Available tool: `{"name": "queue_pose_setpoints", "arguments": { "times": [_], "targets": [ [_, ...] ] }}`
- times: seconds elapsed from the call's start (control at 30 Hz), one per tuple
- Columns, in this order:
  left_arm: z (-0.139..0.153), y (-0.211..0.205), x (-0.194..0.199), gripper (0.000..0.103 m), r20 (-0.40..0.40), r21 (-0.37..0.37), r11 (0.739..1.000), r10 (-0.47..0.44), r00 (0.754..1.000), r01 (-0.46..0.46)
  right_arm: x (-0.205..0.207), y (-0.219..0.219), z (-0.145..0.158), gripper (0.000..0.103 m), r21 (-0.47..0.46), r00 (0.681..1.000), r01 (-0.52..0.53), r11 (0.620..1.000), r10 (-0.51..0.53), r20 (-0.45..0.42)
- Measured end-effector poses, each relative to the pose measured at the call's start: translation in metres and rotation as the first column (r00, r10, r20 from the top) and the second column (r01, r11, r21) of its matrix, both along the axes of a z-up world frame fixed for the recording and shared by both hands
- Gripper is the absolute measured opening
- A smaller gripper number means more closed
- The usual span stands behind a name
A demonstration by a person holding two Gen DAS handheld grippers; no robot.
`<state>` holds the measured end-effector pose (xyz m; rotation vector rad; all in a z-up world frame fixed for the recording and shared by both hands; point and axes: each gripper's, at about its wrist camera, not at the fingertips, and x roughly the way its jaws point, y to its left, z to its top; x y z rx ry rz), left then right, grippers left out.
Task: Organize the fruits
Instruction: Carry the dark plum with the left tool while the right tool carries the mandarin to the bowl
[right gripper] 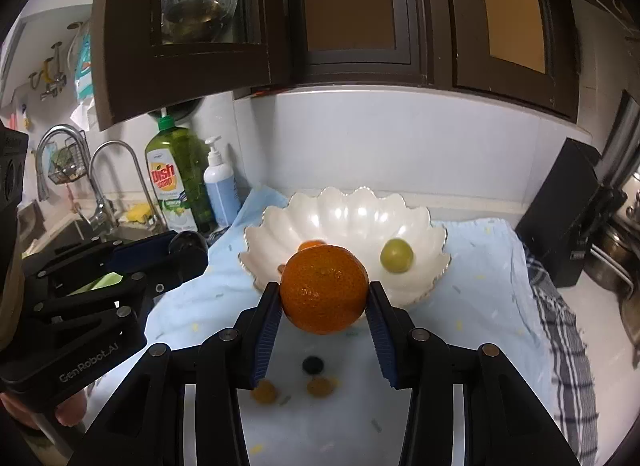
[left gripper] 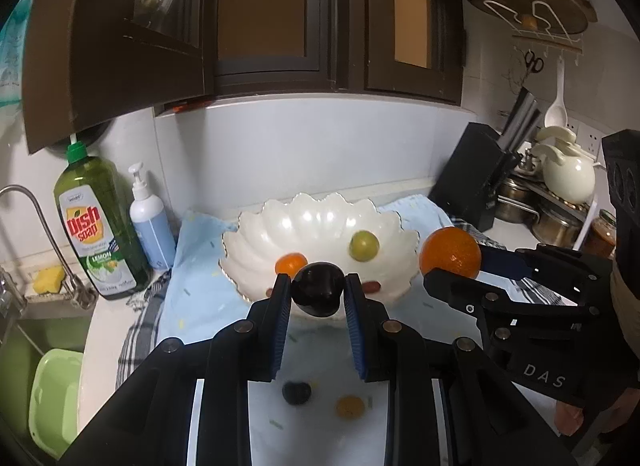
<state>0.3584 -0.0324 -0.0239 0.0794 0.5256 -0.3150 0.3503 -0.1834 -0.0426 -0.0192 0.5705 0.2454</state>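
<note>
While my left gripper (left gripper: 318, 292) pinches a dark plum (left gripper: 318, 289) in its jaws, my right gripper (right gripper: 324, 298) clamps an orange (right gripper: 324, 289) near the bowl (right gripper: 432, 234).

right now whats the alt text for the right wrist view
The right gripper holds an orange in front of a white scalloped bowl on a blue cloth. A green fruit lies in the bowl. The left gripper, at left, grips a dark fruit, with a sink and dish soap behind.
</note>
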Motion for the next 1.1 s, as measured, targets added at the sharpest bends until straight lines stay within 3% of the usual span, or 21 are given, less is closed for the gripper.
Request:
{"name": "queue_pose_setpoints", "arguments": {
  "times": [0.43, 0.67, 1.1],
  "targets": [
    [0.010, -0.010, 0.062, 0.027, 0.030, 0.009, 1.000, 0.013, 0.999, -0.014, 0.062, -0.007, 0.006, 0.044, 0.003, 1.000, 0.018, 1.000, -0.018, 0.005],
    [0.010, -0.013, 0.102, 0.027, 0.003, 0.016, 1.000, 0.023, 1.000, -0.023, 0.107, -0.014, 0.002, 0.044, 0.022, 0.999, 0.031, 0.999, -0.031, -0.028],
    [-0.021, -0.023, 0.195, 0.027, -0.166, 0.028, 0.999, 0.039, 0.985, -0.035, 0.194, -0.013, -0.017, 0.044, -0.051, 0.993, 0.019, 0.999, -0.025, -0.116]
  ]
}}
